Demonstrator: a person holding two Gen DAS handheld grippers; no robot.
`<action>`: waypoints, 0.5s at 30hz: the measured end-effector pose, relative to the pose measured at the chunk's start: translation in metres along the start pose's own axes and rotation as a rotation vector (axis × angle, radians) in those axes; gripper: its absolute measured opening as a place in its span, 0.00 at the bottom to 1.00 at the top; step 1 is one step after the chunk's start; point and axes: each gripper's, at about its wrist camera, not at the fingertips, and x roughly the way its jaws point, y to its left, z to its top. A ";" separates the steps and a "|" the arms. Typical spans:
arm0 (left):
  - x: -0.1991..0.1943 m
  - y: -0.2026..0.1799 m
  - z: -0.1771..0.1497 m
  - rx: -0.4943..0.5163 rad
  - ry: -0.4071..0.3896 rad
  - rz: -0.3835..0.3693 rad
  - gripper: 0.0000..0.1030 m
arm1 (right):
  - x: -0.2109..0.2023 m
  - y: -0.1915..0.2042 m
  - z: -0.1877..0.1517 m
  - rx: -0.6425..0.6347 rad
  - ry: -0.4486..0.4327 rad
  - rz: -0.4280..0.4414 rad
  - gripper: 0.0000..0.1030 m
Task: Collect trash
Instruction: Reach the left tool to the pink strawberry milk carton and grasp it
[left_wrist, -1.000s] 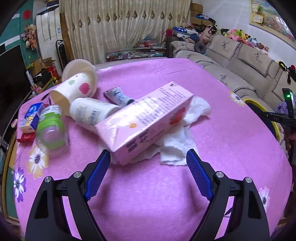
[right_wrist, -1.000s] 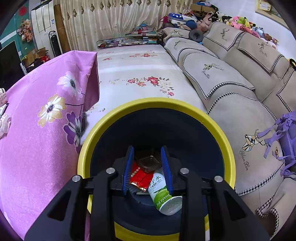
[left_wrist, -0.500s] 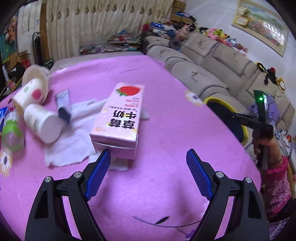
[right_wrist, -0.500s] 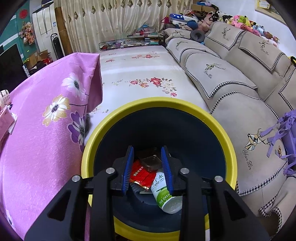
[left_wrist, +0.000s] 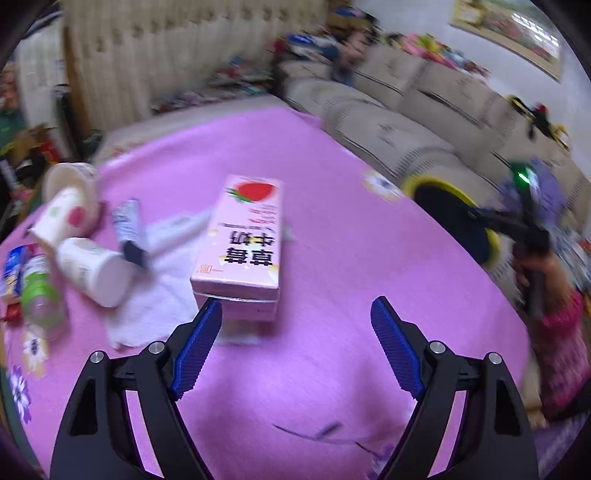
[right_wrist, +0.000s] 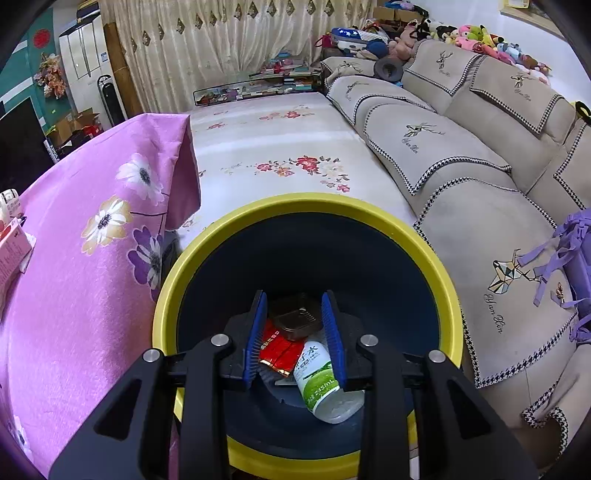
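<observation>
A pink strawberry milk carton (left_wrist: 245, 243) lies on the purple tablecloth (left_wrist: 332, 258), just ahead of my left gripper (left_wrist: 295, 310), which is open and empty. Beside the carton lie a white tissue (left_wrist: 155, 299), a small tube (left_wrist: 127, 229), a white cup (left_wrist: 92, 271), a spotted paper cup (left_wrist: 62, 218) and a green-capped bottle (left_wrist: 38, 295). My right gripper (right_wrist: 294, 306) hovers over the yellow-rimmed dark bin (right_wrist: 306, 206), jaws narrowly apart and empty. In the bin lie a green-labelled bottle (right_wrist: 319, 376), a red wrapper (right_wrist: 279, 350) and a dark tin (right_wrist: 295, 319).
The bin also shows in the left wrist view (left_wrist: 454, 218) at the table's right edge, with the right hand's gripper (left_wrist: 524, 229) above it. A beige sofa (right_wrist: 461, 147) runs along the right. A floral mat (right_wrist: 277, 147) lies beyond the bin.
My left gripper has swung round so the carton's near end now faces it, and has closed in slightly. The right gripper has stayed over the bin.
</observation>
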 end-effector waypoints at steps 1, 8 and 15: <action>-0.002 -0.001 0.000 0.009 0.001 0.009 0.79 | 0.000 0.000 0.000 -0.001 -0.002 0.002 0.29; 0.001 0.017 0.014 -0.010 -0.028 0.112 0.81 | -0.003 0.001 0.003 -0.001 -0.012 0.012 0.29; 0.037 0.008 0.032 0.045 0.016 0.155 0.80 | -0.004 0.000 0.004 -0.003 -0.012 0.011 0.29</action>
